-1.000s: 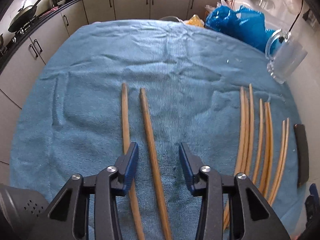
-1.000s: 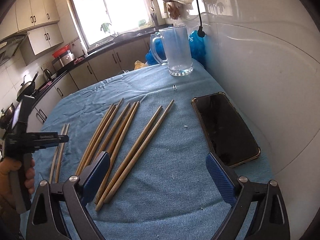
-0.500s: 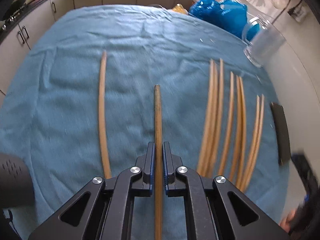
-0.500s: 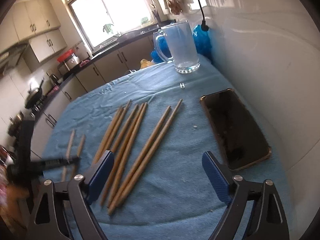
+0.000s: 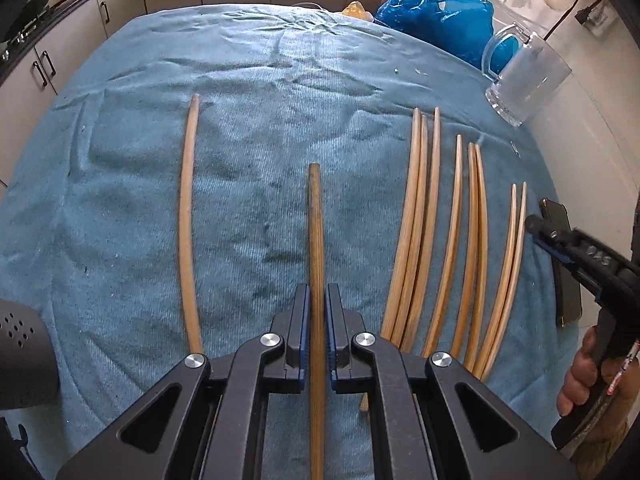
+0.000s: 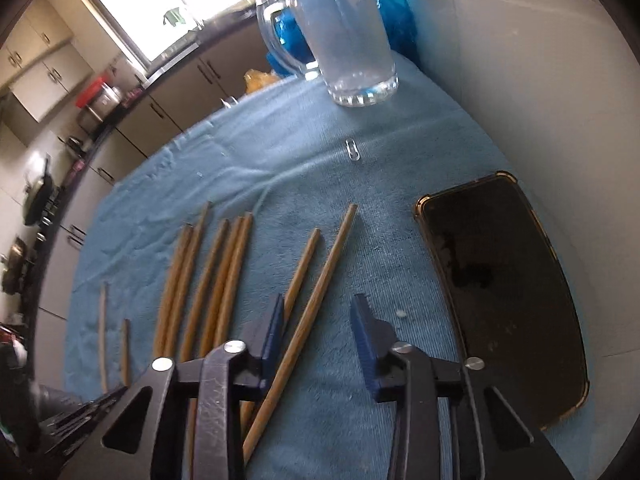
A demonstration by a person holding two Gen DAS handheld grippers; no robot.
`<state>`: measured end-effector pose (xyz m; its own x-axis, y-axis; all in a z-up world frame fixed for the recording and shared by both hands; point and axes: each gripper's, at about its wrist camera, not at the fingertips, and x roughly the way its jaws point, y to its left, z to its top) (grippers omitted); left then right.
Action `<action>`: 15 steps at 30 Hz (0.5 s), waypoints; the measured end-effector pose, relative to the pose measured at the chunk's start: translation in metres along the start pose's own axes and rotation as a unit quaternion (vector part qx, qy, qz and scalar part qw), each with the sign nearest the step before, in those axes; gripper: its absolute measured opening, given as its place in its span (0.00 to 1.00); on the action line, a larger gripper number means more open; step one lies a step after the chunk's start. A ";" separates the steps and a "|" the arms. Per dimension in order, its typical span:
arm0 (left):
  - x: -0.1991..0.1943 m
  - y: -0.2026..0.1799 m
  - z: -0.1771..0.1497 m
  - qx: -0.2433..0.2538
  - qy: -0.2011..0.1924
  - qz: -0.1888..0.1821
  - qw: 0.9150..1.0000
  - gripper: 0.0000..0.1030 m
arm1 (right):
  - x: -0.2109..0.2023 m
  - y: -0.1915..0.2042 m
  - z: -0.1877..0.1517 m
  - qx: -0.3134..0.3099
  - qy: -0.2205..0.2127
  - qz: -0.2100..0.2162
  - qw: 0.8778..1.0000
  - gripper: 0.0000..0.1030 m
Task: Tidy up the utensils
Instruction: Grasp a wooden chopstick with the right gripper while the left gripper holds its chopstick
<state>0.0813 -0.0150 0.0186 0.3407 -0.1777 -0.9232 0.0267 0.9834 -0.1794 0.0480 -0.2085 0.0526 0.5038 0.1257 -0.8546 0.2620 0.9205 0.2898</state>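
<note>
Your left gripper [image 5: 316, 322] is clenching its jaws on one brown wooden chopstick [image 5: 315, 224], pointing to 12 o'clock over the blue towel-covered tabletop [image 5: 256, 92], presumably to join the group at 2 o'clock, while your right gripper [image 6: 316, 330] is hovering with jaws released, straddling another light wooden chopstick [image 6: 320, 284].

Matt wooden chopsticks [image 5: 416, 216] lie on nubbly blue cloth [image 5: 260, 92] beside a frosted glass mug [image 6: 344, 36]

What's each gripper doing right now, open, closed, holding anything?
Left gripper: closed on a single chopstick.
Right gripper: open, holding nothing, one chopstick lying between its fingers.
</note>
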 end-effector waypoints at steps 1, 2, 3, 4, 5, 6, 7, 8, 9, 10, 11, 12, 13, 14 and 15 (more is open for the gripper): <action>0.001 0.000 0.001 -0.001 0.001 0.000 1.000 0.07 | 0.004 0.000 0.001 -0.002 0.008 -0.010 1.000 0.26; 0.001 0.000 0.003 -0.004 0.002 0.000 1.000 0.07 | 0.007 0.002 0.003 -0.005 0.011 -0.018 1.000 0.24; 0.001 0.000 0.004 -0.006 0.002 0.000 1.000 0.07 | 0.008 0.004 0.006 -0.012 0.011 -0.031 0.999 0.24; 0.002 0.000 0.005 -0.009 0.002 0.001 1.000 0.07 | 0.010 0.006 0.008 -0.016 0.014 -0.038 0.999 0.24; 0.003 0.000 0.007 -0.014 0.002 0.003 1.000 0.07 | 0.012 0.009 0.010 -0.021 0.018 -0.049 0.998 0.24; 0.003 0.000 0.008 -0.016 0.002 0.004 1.000 0.07 | 0.014 0.011 0.013 -0.025 0.022 -0.058 0.998 0.24; 0.003 0.000 0.009 -0.018 0.001 0.005 1.000 0.07 | 0.016 0.013 0.015 -0.028 0.024 -0.066 0.997 0.24; 0.004 -0.001 0.010 -0.019 0.000 0.007 1.000 0.07 | 0.019 0.017 0.019 -0.033 0.030 -0.079 0.996 0.24; 0.004 -0.001 0.011 -0.019 -0.001 0.007 1.000 0.07 | 0.021 0.019 0.021 -0.038 0.033 -0.088 0.995 0.24; 0.004 -0.001 0.011 -0.020 -0.001 0.006 1.000 0.07 | 0.023 0.021 0.023 -0.043 0.038 -0.097 0.994 0.24; 0.005 0.000 0.012 -0.024 -0.002 0.004 1.000 0.07 | 0.026 0.024 0.027 -0.048 0.045 -0.108 0.992 0.24; 0.006 0.000 0.014 -0.028 -0.003 0.000 1.000 0.07 | 0.028 0.025 0.030 -0.050 0.050 -0.113 0.991 0.24; 0.006 0.002 0.014 -0.033 -0.004 -0.005 0.999 0.07 | 0.030 0.027 0.033 -0.050 0.055 -0.117 0.990 0.24; 0.006 0.002 0.015 -0.035 -0.005 -0.009 0.999 0.07 | 0.031 0.028 0.035 -0.052 0.061 -0.120 0.990 0.23; 0.007 0.002 0.015 -0.032 -0.005 -0.014 0.999 0.07 | 0.032 0.029 0.036 -0.056 0.062 -0.122 0.989 0.14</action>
<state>0.0978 -0.0137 0.0166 0.3509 -0.2037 -0.9140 -0.0237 0.9738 -0.2262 0.1011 -0.1914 0.0493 0.3293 -0.0668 -0.9419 0.2676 0.9632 0.0252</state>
